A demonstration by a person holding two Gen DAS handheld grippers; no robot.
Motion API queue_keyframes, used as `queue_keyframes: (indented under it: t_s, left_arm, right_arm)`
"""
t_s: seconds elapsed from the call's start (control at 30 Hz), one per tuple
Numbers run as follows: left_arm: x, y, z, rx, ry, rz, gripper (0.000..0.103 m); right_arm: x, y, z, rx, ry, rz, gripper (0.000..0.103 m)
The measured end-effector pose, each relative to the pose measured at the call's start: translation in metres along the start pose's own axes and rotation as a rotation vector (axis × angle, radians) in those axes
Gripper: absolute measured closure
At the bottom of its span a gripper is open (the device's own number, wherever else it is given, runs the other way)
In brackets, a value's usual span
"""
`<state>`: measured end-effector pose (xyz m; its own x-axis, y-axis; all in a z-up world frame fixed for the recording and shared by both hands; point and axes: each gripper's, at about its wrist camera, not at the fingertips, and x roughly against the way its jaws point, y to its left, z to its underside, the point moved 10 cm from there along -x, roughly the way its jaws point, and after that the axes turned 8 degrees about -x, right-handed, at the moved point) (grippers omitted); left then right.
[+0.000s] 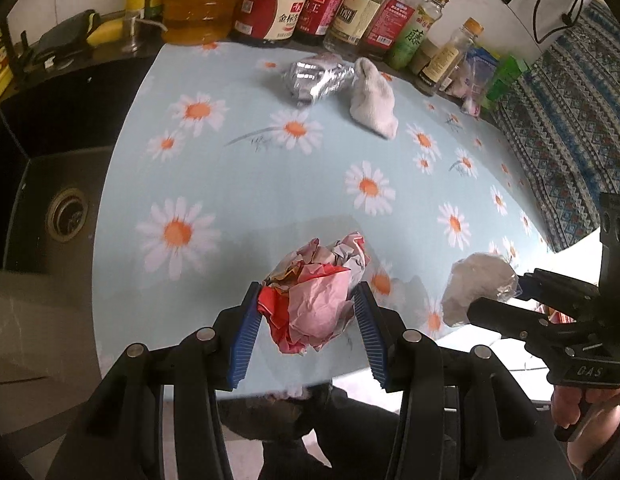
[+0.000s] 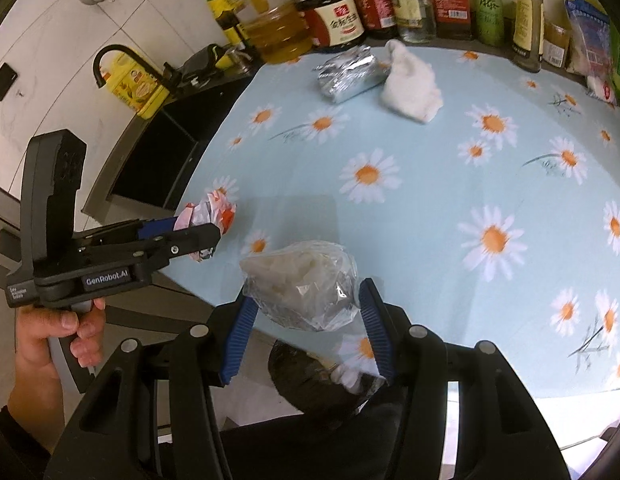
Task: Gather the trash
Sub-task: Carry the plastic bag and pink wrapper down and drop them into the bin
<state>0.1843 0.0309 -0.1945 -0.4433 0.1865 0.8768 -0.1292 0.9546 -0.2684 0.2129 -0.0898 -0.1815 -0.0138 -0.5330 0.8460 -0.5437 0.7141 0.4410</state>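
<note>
"GenRobot.AI" on the left tool (image 2: pixel 214 236); "藤" on the green-labelled bottle (image 2: pixel 487 4); "金标生抽" on the dark jar (image 2: pixel 337 20).

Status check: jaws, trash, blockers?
Left gripper shut on crumpled red-pink paper wad. Right gripper shut on clear plastic bag. Nothing blocking.

You have a pale blue daisy-print tablecloth (image 1: pixel 270 184) covering the table. Along its far edge stands a row of sauce and oil bottles (image 1: pixel 341 4), with a large amber oil jug (image 1: pixel 198 8) toward the far left corner. Beyond the left edge sits a black sink (image 1: pixel 58 184) with a round metal drain (image 1: pixel 68 214).
</note>
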Motion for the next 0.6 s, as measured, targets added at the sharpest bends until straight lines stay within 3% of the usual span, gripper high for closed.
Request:
queue_keyframes:
  t_s: [0.6]
  left_arm:
    - [0.004,-0.012,0.099,0.012,0.088,0.043,0.058]
  right_arm:
    - [-0.022,0.024,0.077,-0.021,0.080,-0.018,0.051]
